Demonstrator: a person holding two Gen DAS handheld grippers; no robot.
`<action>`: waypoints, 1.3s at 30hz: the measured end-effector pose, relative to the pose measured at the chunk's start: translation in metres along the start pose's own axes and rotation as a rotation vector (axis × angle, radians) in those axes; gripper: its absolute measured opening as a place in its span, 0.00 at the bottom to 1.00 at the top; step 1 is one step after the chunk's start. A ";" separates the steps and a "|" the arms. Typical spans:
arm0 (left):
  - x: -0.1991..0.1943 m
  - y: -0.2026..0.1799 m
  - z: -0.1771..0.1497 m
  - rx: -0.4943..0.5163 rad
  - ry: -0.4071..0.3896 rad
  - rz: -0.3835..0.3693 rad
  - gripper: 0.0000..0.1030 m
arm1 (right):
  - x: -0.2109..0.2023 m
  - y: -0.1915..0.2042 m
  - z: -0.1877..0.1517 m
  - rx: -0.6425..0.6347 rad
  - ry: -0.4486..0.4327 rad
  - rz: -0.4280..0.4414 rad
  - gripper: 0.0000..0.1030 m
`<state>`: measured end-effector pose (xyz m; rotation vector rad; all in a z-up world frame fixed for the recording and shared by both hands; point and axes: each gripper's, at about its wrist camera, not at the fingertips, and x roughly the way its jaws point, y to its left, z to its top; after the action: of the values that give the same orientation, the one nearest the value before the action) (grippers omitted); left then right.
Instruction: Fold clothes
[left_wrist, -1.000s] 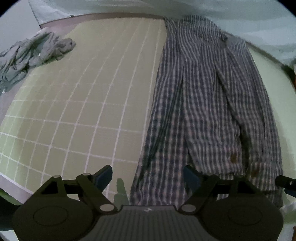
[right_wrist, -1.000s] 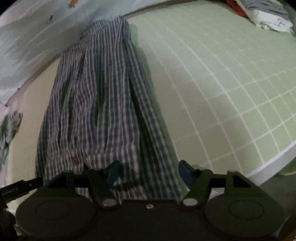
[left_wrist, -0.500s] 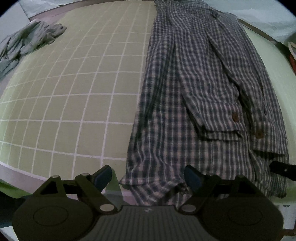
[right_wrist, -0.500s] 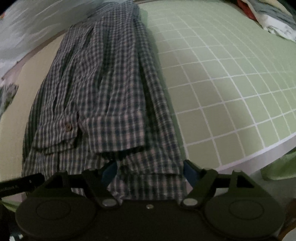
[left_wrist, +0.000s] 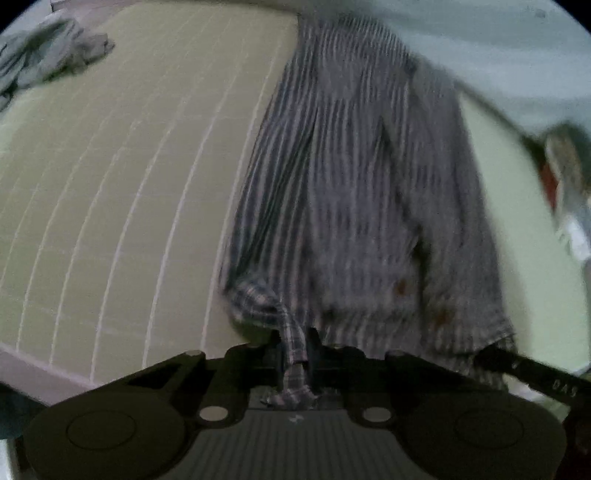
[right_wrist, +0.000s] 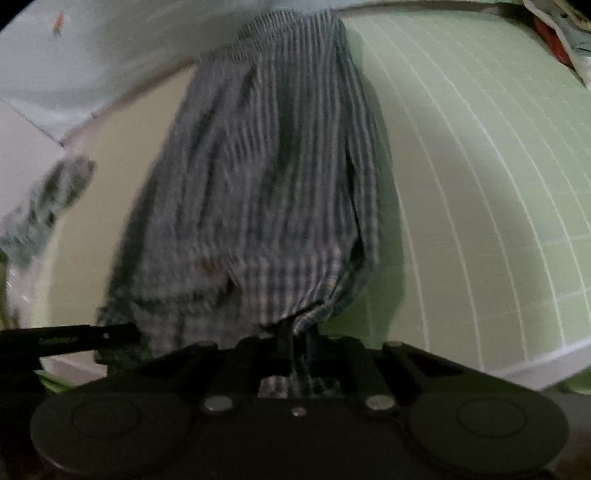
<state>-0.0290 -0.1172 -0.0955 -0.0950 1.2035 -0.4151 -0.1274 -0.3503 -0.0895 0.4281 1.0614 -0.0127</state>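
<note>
Left wrist view: left tool (left_wrist: 295, 347) closing on a thin pinch of the plaid shirt (left_wrist: 354, 192) at its near hem corner, shirt lying along the gridded mat (left_wrist: 129, 166). Right tool (right_wrist: 291, 347) clenched on the opposite hem corner. Risks: thin pinches slipping on lifting, uneven raising skewing the fold, folded-in sleeves spilling open.

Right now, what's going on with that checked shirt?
Left gripper closing on checked shirt hem. Right gripper shut on its other corner. Grey garment lies clear, nothing blocking.
</note>
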 end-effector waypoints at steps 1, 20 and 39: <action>-0.005 -0.003 0.006 -0.005 -0.023 -0.006 0.11 | -0.005 -0.002 0.007 0.018 -0.022 0.020 0.05; -0.019 -0.035 0.147 -0.081 -0.297 -0.088 0.11 | -0.034 -0.018 0.149 0.147 -0.296 0.173 0.05; 0.029 -0.007 0.179 -0.177 -0.258 -0.005 0.53 | 0.036 -0.032 0.184 0.268 -0.262 0.087 0.44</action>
<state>0.1421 -0.1605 -0.0540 -0.2952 0.9831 -0.2901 0.0388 -0.4365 -0.0548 0.6950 0.7835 -0.1316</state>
